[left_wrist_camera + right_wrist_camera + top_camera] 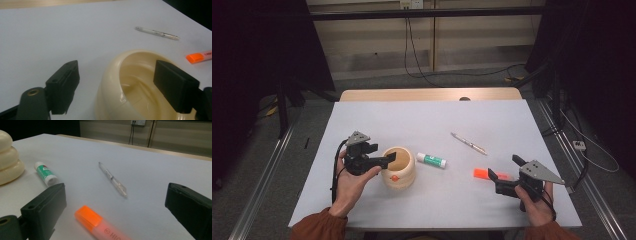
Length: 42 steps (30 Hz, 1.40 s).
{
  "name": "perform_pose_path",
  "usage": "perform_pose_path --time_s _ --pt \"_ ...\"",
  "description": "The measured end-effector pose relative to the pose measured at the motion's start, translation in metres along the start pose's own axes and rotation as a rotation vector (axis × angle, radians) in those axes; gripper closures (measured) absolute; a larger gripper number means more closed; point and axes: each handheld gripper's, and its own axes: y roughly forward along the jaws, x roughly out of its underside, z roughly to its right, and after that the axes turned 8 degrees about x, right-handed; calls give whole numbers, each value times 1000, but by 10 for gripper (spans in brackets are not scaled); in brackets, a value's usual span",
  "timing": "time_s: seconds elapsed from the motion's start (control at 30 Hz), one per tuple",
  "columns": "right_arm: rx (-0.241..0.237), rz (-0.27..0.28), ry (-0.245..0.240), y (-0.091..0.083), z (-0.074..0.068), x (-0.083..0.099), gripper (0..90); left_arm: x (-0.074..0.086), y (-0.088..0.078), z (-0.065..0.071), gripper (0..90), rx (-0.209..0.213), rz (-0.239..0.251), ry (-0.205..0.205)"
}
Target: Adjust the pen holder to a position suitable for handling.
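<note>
Cream pot (130, 82) rim between the spread jaws, untouched.

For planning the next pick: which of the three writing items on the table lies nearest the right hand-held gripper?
The orange highlighter, lying just before the right hand-held gripper. The glue stick and pen lie farther off.

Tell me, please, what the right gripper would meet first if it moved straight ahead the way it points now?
Most likely the orange highlighter: it lies on the table between the open jaws of the right gripper, just ahead of them. Depth is unclear, so the jaws might pass on either side of it.
</note>
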Motion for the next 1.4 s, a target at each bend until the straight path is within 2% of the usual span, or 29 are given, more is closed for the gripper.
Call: perform_pose_path --time_s 0.07,0.13,0.23,0.33,0.4,0.47,0.53,0.63,0.73,0.93,1.2,1.3,1.4 --pt "0 0 -1 0 0 0 34 0 -3 -1 142 5 15 14" --pt "1 0 1 0 0 0 34 0 -8 -2 92 10 44 10" --pt "4 -3 4 2 0 0 34 3 -16 -4 46 26 69 48" --pt "3 -6 5 3 0 0 35 9 -26 -6 45 26 105 73" --pt "3 -8 5 4 0 0 35 15 -31 -8 40 43 102 93" --pt "5 -9 5 4 0 0 35 22 -36 -10 40 48 119 90" --pt "5 -8 2 3 0 0 35 28 -38 -12 40 50 115 73" --pt "4 -8 4 3 0 0 35 36 -44 -15 41 31 127 67" --pt "5 -9 2 2 0 0 35 42 -49 -17 61 36 135 82" --pt "8 -10 5 2 1 1 35 53 -52 -16 49 -3 117 114" --pt "3 -11 -1 -1 1 1 32 68 -61 -17 58 -28 109 126" --pt "-2 -12 -2 -1 1 1 33 71 -64 -20 61 -26 125 118" --pt "-4 -13 -8 0 0 1 32 72 -61 -21 65 -29 134 135"
